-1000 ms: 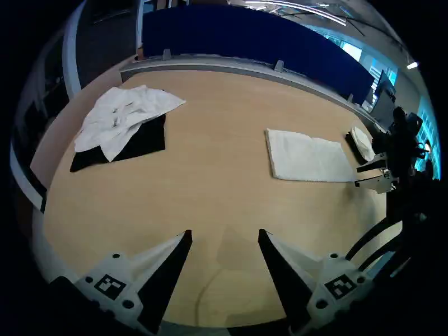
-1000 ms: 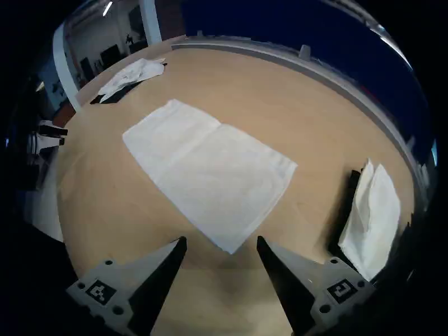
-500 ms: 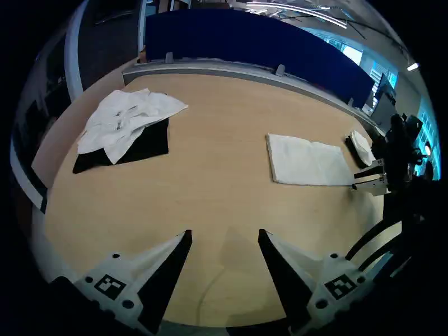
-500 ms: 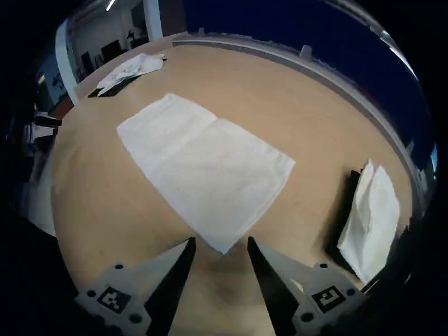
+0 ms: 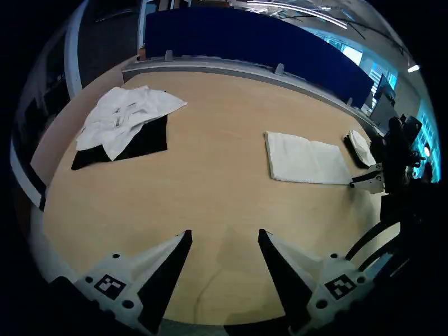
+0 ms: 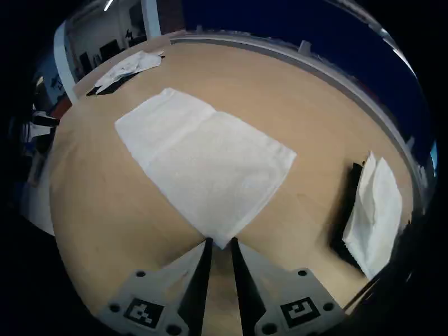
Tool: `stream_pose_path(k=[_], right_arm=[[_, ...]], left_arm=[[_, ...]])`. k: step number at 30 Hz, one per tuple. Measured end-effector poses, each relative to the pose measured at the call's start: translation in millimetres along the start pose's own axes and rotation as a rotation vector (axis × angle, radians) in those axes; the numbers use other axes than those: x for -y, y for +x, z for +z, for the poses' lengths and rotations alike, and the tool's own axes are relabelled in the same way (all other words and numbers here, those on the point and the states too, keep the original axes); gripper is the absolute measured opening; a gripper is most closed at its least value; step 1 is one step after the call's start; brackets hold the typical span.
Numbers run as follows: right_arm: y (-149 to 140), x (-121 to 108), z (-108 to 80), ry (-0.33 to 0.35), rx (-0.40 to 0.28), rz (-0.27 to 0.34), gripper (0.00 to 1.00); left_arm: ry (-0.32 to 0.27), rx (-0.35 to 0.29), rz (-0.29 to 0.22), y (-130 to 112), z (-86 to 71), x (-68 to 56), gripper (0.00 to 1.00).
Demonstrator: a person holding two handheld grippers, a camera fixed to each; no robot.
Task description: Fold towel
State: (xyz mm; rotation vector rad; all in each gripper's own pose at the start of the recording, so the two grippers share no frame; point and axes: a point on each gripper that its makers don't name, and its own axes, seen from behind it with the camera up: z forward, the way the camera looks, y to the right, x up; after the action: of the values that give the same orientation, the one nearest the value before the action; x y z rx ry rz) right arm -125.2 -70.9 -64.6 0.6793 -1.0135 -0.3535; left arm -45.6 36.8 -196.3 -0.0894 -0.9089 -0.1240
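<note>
— Looking along the right hand-held gripper [image 6: 220, 242], where is the white rectangular terry towel [image 6: 207, 162]?
— Flat on the light wooden worktop [image 6: 313, 112], running from the fingertips toward 11 o'clock. Its near corner sits in the slit between the almost-closed fingers (whether they pinch it, I cannot tell).
— And the left hand-held gripper [image 5: 224, 246]?
— Wide open, empty, the towel well off at 2 o'clock.
— How will it handle?
— Soft, light and limp, I'd judge: it will drape and drag. Take corners, one per hand-held gripper, along the same short edge.
</note>
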Motion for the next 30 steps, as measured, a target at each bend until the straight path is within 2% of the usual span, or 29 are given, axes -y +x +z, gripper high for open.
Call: stream_pose_path(k=[3,5,14,20,24,30], right_arm=[[1,-2,-0.1,-0.008,-0.005,0.004,0.08],[2,-6,-0.1,-0.023,-0.009,0.006,0.04],[14,-8,-4.0,-0.031,-0.021,0.011,0.03],[41,-5,-20.0,-0.036,-0.059,-0.006,0.02],[65,-2,-32.6,-0.038,-0.086,-0.039,0.02],[101,8,-46.8,-0.035,-0.098,-0.127,0.02]], left_arm=[[-0.003,0.001,0.000,-1,0.4,-1.5,0.88],[-0.004,0.002,0.001,-1,1.0,-2.1,0.87],[-0.009,0.005,0.004,-4,2.8,-1.5,0.88],[-0.012,0.000,-0.001,-2,1.6,0.3,0.88],[-0.015,-0.006,-0.005,1,0.1,0.9,0.88],[-0.022,-0.013,-0.003,5,-4.7,1.1,0.88]])
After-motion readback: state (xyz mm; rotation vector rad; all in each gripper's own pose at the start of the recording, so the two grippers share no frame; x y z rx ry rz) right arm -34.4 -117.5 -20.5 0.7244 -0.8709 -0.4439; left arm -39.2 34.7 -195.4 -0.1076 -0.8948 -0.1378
